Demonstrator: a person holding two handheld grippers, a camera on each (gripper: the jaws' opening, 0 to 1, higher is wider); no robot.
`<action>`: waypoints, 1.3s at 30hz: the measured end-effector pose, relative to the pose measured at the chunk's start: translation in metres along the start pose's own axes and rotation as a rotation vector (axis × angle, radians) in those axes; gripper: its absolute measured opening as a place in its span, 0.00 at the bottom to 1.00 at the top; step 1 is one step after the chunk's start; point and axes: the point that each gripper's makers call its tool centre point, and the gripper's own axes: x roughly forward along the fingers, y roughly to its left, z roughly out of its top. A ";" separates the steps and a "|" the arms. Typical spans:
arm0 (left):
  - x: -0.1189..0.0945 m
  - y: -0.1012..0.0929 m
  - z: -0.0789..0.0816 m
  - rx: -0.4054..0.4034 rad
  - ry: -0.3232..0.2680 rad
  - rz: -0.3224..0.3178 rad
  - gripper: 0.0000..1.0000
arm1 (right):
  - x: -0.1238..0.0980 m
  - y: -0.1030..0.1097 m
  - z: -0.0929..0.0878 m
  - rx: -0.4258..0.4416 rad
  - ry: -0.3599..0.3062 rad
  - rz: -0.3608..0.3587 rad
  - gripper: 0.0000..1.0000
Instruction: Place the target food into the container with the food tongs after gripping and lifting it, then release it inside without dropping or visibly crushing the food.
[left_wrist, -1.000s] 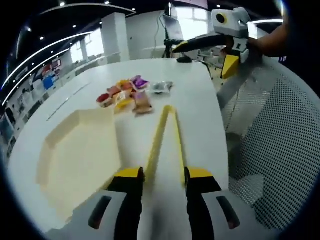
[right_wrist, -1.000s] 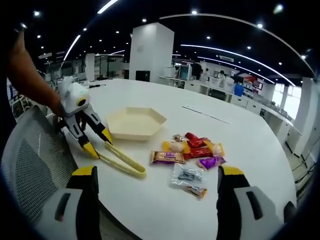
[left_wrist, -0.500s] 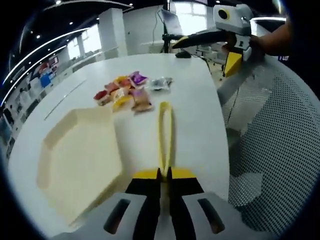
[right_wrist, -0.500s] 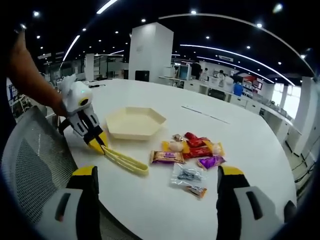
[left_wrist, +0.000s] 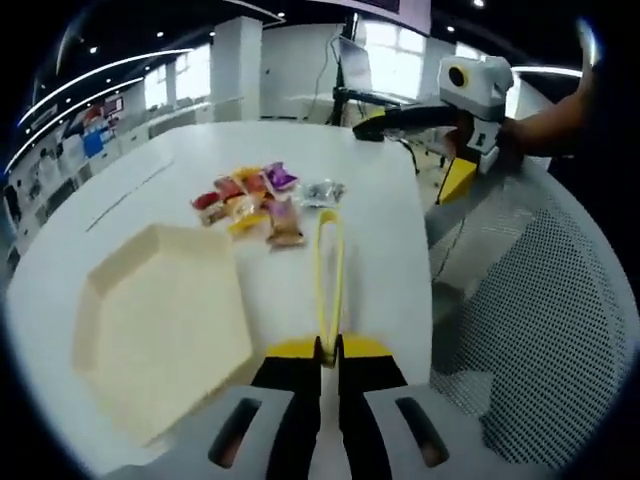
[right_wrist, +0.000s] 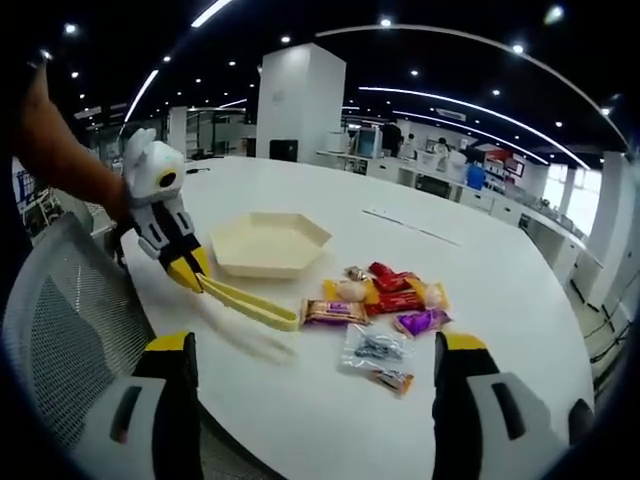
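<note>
In the left gripper view, a pale six-sided tray is sitting on the white desk at the lower left of the frame. Just right of it, the left claw is rising from the bottom centre, pinched tight on the handle end of the yellow tongs, whose two arms are reaching up the frame toward the pile of wrapped snacks above centre. The tips of the tongs are ending just beside a brown packet at the near edge of that pile. At the upper right, the right claw is hanging off the desk edge above a mesh chair, gripped by a hand.

In the right gripper view, the left claw is showing at the left of the frame, holding the tongs lifted and slanting toward the snacks at centre. The tray is lying just above the tongs. The right claw is framing the bottom of the picture, spread wide with nothing between its halves.
</note>
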 end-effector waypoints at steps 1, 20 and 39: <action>-0.002 0.000 0.002 -0.001 -0.003 -0.005 0.00 | 0.000 0.000 0.000 0.001 0.002 0.001 0.98; -0.076 0.018 0.061 -0.004 -0.085 -0.001 0.00 | 0.000 0.004 0.003 -0.036 -0.004 0.016 0.98; -0.098 -0.003 0.087 0.055 -0.089 -0.011 0.00 | -0.003 0.035 -0.002 -0.162 0.042 0.136 0.99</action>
